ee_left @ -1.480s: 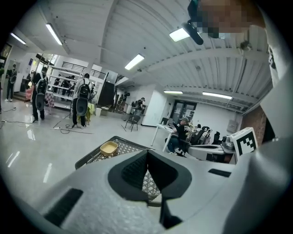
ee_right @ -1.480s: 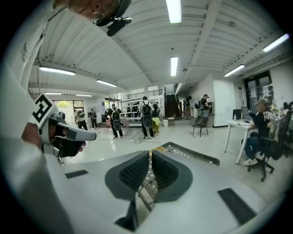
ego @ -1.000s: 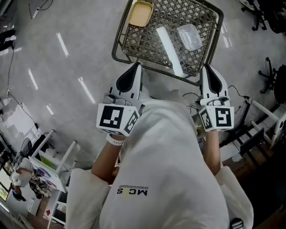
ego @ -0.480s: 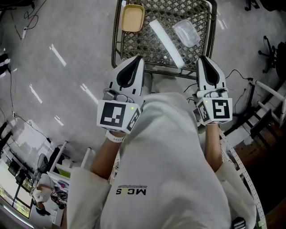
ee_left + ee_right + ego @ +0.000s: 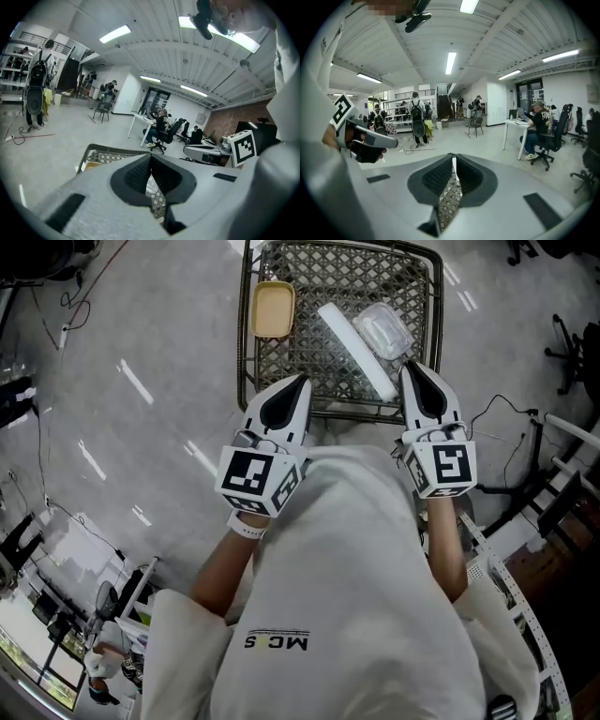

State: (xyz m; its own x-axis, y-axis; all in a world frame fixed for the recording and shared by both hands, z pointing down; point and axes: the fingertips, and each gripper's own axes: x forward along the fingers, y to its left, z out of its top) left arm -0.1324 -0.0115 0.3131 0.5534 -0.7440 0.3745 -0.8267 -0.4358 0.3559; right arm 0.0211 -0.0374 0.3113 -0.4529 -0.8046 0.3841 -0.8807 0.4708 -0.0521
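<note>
2 claws, left claw (image 5: 298,381) and right claw (image 5: 409,368), clenched and empty over the wire basket (image 5: 246,352) near rim. Clear tub (image 5: 382,330) lies inside, just past the right claw, beside the white bar (image 5: 356,351). Dip in shut and you likely shove it.

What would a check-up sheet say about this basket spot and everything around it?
Surface: shiny grey floor under a wire basket.
Job's things: yellow tray, white strip and clear container lie in the basket.
Clutter: nothing seen.
Grippers: left gripper and right gripper at the basket's near rim, fingers together, nothing seen between them.
Cables: black cable on the floor, right of the basket.
Surroundings: seated person at a desk; office chair.
</note>
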